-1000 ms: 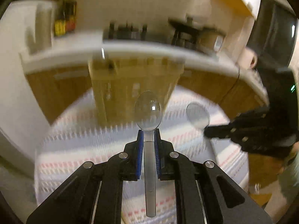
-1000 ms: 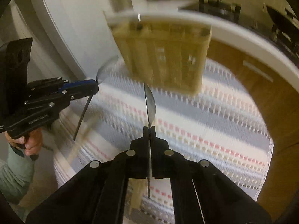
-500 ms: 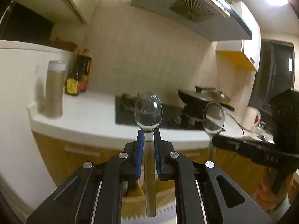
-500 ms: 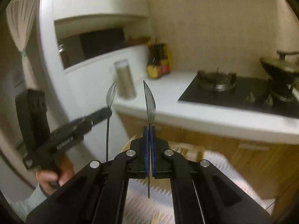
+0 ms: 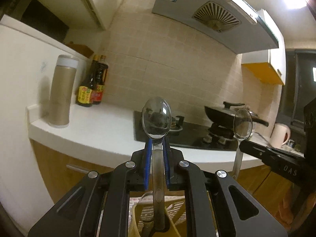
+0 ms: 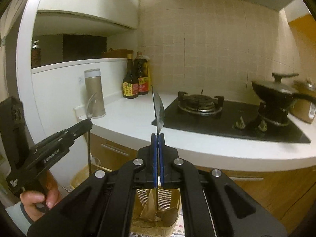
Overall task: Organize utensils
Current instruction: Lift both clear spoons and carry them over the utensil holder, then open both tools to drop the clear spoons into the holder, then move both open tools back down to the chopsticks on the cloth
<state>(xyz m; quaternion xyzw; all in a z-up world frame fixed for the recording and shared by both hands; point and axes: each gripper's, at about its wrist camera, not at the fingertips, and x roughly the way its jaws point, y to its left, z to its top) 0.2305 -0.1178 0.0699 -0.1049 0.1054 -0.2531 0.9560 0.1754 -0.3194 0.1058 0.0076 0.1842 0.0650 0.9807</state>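
Note:
My left gripper [image 5: 157, 144] is shut on a metal spoon [image 5: 156, 118], held upright with the bowl up and the handle end down in a yellow-tan utensil holder [image 5: 138, 215]. My right gripper [image 6: 157, 138] is shut on a second spoon [image 6: 158, 110], seen edge-on, upright, its handle reaching down over the holder [image 6: 156, 211]. The right gripper and its spoon [image 5: 242, 123] show at the right of the left wrist view. The left gripper [image 6: 88, 122] and its spoon [image 6: 91, 106] show at the left of the right wrist view.
A white counter [image 6: 130, 116] carries a tan canister [image 5: 61, 90], sauce bottles [image 5: 91, 84], a black gas hob [image 6: 217, 116] and a lidded black pan [image 6: 276, 96]. Wood cabinet fronts [image 5: 59, 167] lie behind the holder. A range hood [image 5: 213, 17] hangs above.
Both grippers have tilted up from looking down at the striped cloth to facing the kitchen wall. The spoons now stand upright with their handles lowered to the holder.

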